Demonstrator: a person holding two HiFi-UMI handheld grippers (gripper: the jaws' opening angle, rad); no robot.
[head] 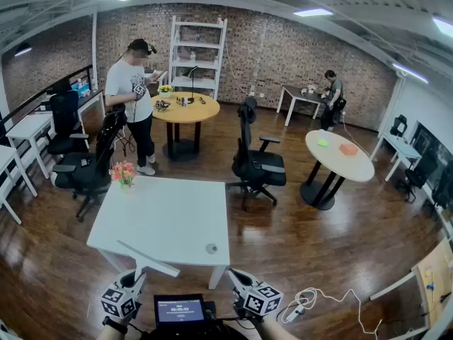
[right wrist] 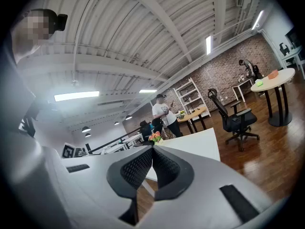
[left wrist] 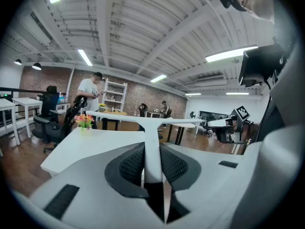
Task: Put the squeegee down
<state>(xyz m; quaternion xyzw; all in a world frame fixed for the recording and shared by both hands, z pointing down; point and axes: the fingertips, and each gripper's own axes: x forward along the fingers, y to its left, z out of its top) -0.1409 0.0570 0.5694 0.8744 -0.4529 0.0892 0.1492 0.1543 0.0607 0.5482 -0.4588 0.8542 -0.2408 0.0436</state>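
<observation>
**A:** Where's the squeegee [head: 148,258]?

**B:** In the left tool [head: 133,283]. Its jaws are clamped narrow on the white handle, and the blade juts out over the near left corner of the white surface [head: 170,211].

**A:** Is it resting there?

**B:** I'd say not. In the left gripper view the blade rides above the top, apart from it, so nothing is set down yet.

**A:** And the right tool [head: 239,280]?

**B:** Its jaws are pressed together on nothing. It sits at the near edge, right of the squeegee.

**A:** What's left?

**B:** All of it, by my reckoning. Lower the squeegee onto bare top, clear of the flowers [head: 123,173] at the far left corner, then let go.
</observation>
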